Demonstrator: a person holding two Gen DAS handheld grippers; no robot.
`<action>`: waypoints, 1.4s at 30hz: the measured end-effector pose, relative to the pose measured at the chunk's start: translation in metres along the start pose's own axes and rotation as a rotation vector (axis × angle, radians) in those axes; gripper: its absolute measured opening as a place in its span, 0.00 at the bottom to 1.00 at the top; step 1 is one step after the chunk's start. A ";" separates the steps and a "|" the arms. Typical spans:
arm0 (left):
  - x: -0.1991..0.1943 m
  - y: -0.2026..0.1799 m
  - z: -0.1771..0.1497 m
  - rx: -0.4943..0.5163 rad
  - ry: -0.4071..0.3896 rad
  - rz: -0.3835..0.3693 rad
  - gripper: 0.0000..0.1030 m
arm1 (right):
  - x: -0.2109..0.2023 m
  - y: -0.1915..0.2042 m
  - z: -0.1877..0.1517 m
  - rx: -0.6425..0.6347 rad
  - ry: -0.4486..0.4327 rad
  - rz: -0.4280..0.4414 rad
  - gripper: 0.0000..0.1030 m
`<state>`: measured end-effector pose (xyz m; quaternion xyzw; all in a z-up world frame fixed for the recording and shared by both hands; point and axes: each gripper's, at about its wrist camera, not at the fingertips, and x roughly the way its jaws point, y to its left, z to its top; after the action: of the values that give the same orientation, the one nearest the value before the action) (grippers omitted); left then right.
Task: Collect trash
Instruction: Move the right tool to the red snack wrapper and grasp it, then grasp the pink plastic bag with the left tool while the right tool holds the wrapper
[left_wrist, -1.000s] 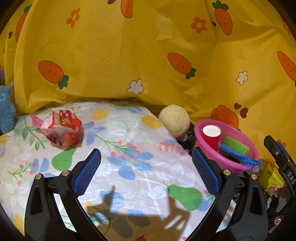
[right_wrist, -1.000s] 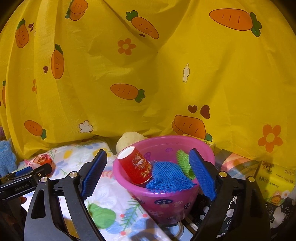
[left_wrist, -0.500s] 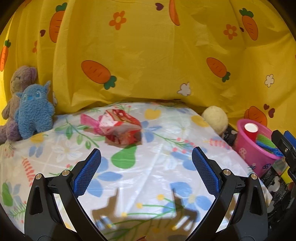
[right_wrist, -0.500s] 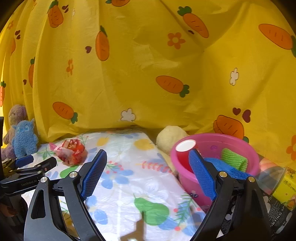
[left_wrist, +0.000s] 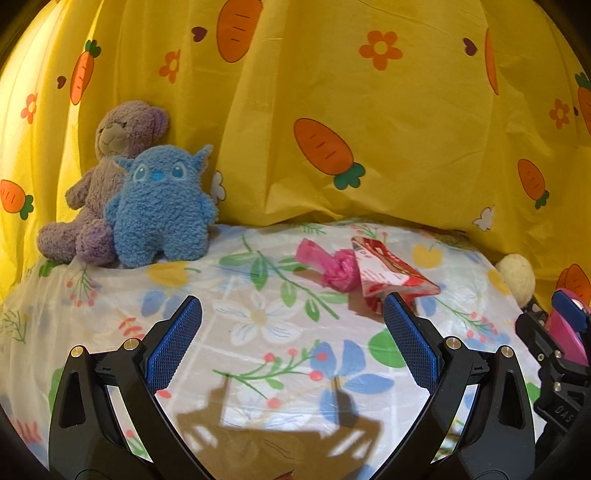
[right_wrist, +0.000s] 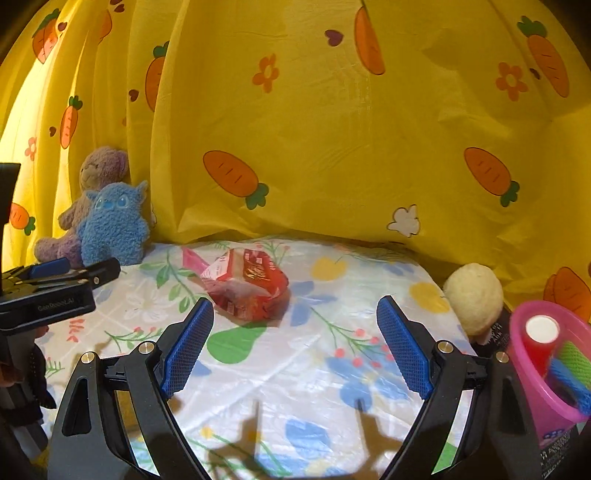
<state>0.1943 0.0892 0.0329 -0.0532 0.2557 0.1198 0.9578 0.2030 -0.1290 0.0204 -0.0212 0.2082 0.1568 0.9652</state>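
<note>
Lying crumpled on the flowered surface (right_wrist: 295, 369), the red wrapper (right_wrist: 247, 288) sits at the middle left of the right wrist view, with a twisted pink wrapper (left_wrist: 334, 267) touching its left side in the left wrist view. Both look light, thin and crinkly, likely to slide on the glossy cover or collapse when squeezed, so a pinch across the puffed middle of the red wrapper or the knotted bunch of the pink one seems safest. The right gripper (right_wrist: 293, 347) stands wide and empty, short of the wrapper. The left gripper (left_wrist: 291, 343) is also wide and empty, the wrappers up and to its right. A pink bucket (right_wrist: 546, 373) holding a red cup waits at the right edge. Two plush toys (left_wrist: 147, 199) sit upper left against the yellow carrot curtain (right_wrist: 332, 129).
</note>
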 end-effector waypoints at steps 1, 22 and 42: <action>0.002 0.004 0.002 -0.003 -0.002 0.009 0.94 | 0.008 0.003 0.001 -0.004 0.011 0.010 0.83; 0.051 0.026 0.012 -0.017 0.008 0.012 0.94 | 0.129 0.037 -0.001 -0.119 0.187 0.056 0.04; 0.122 -0.060 0.003 0.086 0.028 -0.040 0.93 | 0.069 -0.063 0.009 0.087 0.007 -0.091 0.02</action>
<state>0.3134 0.0568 -0.0227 -0.0185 0.2728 0.0889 0.9578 0.2857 -0.1678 -0.0006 0.0109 0.2172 0.1035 0.9706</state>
